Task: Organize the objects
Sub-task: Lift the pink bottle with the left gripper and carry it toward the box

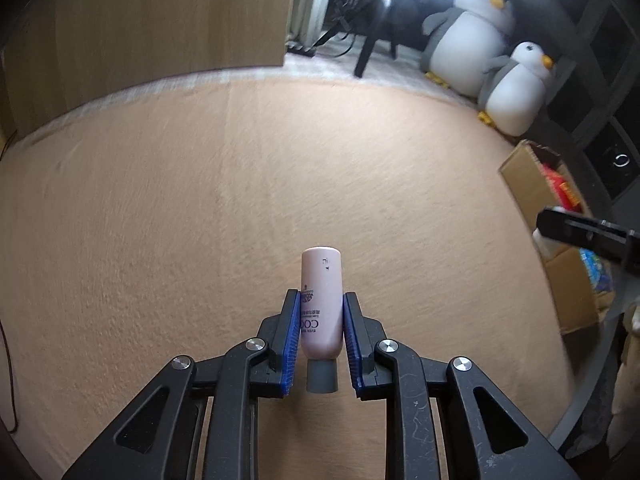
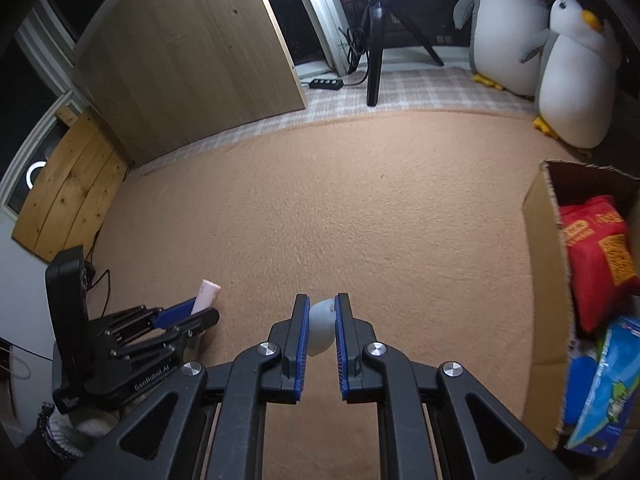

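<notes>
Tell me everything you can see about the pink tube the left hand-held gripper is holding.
The pink tube is a pale pink, smooth, plastic-looking squeeze tube with a grey cap and dark printed lettering. It is clamped between the blue pads of the left hand-held gripper, cap end toward the camera and rounded flat end pointing away, held above the orange carpet. Only the two pads touch it. In the right wrist view its tip pokes out past the fingers.

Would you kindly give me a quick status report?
Left gripper shut on pink tube. Right gripper shut on white cap. Cardboard box at right, path over carpet unobstructed.
</notes>
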A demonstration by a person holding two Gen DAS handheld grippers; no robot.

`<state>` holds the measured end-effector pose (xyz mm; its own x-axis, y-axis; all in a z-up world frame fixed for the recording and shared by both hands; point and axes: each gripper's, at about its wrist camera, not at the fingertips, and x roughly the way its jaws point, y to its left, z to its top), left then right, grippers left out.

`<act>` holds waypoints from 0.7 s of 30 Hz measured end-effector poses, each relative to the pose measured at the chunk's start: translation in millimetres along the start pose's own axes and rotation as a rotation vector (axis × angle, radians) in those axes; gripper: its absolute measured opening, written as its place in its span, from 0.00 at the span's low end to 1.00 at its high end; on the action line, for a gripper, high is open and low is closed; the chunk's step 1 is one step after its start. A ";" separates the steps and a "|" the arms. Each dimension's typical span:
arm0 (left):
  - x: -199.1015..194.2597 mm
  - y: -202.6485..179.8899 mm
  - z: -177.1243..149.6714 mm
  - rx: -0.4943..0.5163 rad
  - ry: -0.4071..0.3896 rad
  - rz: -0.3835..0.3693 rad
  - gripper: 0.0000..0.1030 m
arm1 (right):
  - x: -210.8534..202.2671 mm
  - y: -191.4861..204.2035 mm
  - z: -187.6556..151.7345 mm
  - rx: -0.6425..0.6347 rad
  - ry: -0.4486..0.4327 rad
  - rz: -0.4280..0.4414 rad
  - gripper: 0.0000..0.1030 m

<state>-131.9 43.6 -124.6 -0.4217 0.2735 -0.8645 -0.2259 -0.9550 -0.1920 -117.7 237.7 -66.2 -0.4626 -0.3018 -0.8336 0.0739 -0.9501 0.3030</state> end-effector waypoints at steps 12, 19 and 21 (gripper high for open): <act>-31.4 -93.0 23.8 0.097 -0.076 -0.125 0.21 | -69.3 -41.0 -24.9 0.049 -0.086 -0.052 0.11; -29.8 -171.9 28.8 0.194 -0.067 -0.208 0.22 | -110.7 -95.9 -41.8 0.136 -0.129 -0.123 0.11; -28.5 -193.9 29.8 0.224 -0.063 -0.225 0.22 | -120.7 -111.7 -45.3 0.159 -0.140 -0.145 0.11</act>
<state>-102.3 224.4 -48.9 -0.3916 0.4881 -0.7800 -0.5040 -0.8230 -0.2620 -30.1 376.7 -20.4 -0.5767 -0.1387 -0.8051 -0.1372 -0.9550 0.2628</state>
